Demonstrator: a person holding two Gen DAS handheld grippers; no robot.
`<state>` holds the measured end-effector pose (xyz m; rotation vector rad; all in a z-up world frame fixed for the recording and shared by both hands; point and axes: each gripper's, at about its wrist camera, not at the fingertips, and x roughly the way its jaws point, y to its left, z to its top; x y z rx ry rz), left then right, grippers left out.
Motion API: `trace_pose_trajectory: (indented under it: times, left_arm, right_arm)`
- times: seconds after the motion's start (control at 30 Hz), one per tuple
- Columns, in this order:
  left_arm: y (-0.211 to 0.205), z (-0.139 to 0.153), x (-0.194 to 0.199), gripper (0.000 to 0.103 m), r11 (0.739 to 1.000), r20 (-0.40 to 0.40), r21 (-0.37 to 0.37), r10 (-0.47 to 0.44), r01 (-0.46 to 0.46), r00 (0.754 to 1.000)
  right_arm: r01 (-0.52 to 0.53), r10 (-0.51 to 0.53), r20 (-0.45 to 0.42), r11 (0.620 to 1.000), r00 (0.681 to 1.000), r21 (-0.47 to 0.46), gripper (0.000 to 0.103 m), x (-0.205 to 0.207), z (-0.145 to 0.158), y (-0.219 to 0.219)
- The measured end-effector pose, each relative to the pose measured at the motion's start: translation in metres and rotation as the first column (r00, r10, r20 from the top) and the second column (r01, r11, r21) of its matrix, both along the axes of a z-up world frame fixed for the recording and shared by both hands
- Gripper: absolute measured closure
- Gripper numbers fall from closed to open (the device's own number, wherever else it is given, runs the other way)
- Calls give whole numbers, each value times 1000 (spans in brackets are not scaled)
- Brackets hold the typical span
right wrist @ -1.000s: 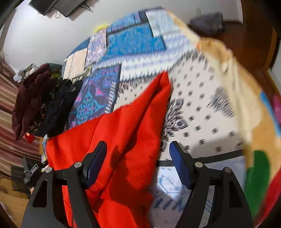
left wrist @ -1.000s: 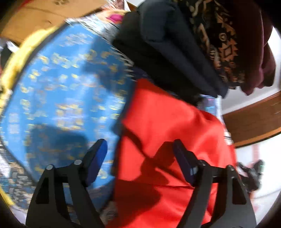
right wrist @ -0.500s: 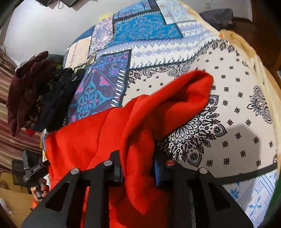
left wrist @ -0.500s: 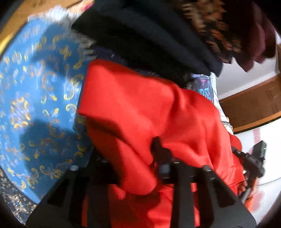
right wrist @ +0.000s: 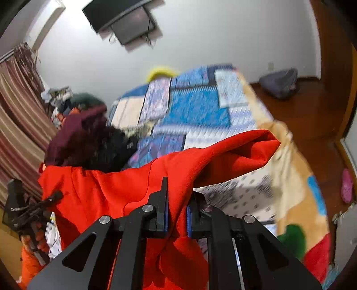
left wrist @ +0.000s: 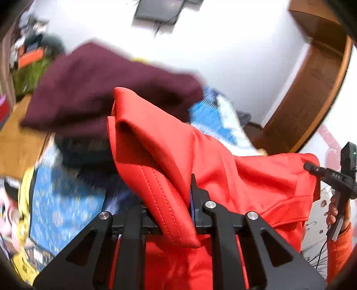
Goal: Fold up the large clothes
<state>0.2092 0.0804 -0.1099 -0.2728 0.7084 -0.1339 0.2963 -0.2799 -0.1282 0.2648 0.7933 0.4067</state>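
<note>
Two tongs grip one red garment (left wrist: 234, 174), stretched between them above a bed.

From the left wrist camera, going left to right: a blue patterned bedspread (left wrist: 55, 200) with gold marks lies blurred at the lower left, with a yellow edge beside it. Above it sits a heap of dark clothes topped by a maroon garment (left wrist: 100, 89). The left tongs (left wrist: 171, 207) are pressed together on a stitched fold of the red cloth, which rises in a peak in front of the maroon pile and hangs down over the black frame. Further right the red fabric runs across to the other tool (left wrist: 334, 178), held in a hand with an orange sleeve at the frame's right edge. A curved wooden frame (left wrist: 312, 89) stands behind against a white wall.

From the right wrist camera, left to right: striped curtains (right wrist: 17, 125) hang at the far left, and the left tool (right wrist: 29, 212) shows low down, at the red garment's far edge. The maroon and black clothes pile (right wrist: 89, 138) rests on the bed's left side. The right tongs (right wrist: 176, 214) pinch a bunched fold of red cloth between blue pads, and a loose flap of it juts out to the right. Behind lies the patchwork bedspread (right wrist: 200, 111) in blue and white, then a wooden floor (right wrist: 312, 116) with a grey bag (right wrist: 279, 82). A dark screen (right wrist: 125, 20) is mounted on the wall.
</note>
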Motion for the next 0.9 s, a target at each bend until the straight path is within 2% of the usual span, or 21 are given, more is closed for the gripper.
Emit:
trace_pose_trajectory:
  times: [0.07, 0.17, 0.27, 0.37, 0.5, 0.6, 0.73, 0.83, 0.9]
  left_arm:
    - [-1, 19, 3, 89, 1000, 34, 1, -26, 26, 999]
    - [-23, 35, 32, 89, 998, 63, 12, -61, 60, 996]
    - [-43, 36, 64, 89, 996, 63, 22, -89, 87, 994]
    - [-57, 28, 98, 89, 992, 32, 62, -108, 106, 994]
    - [-81, -5, 153, 89, 986, -55, 98, -132, 137, 990]
    - [-98, -39, 199, 89, 975, -137, 154, -138, 159, 981]
    - [-115, -77, 237, 87, 959, -228, 228, -115, 167, 967]
    - [-113, -105, 257, 85, 946, -284, 288, -62, 147, 957]
    - [-106, -116, 261, 82, 942, -297, 301, -56, 149, 953]
  right_arm:
    - [27, -27, 33, 1000, 999, 2, 93, 1, 12, -9]
    - [69, -68, 78, 998, 995, 0, 93, 6, 31, -24]
    - [109, -107, 113, 994, 988, -12, 93, 16, 42, -37]
    - [150, -147, 115, 988, 982, -20, 93, 33, 40, -50]
    - [213, -209, 69, 976, 976, -53, 93, 65, 14, -64]
    - [235, -234, 16, 968, 972, -88, 93, 87, -12, -74]
    - [237, -247, -85, 965, 965, -116, 93, 115, -56, -82]
    - [234, -253, -113, 959, 961, -162, 88, 122, -74, -83]
    - [227, -254, -123, 953, 959, -199, 87, 124, -81, -83]
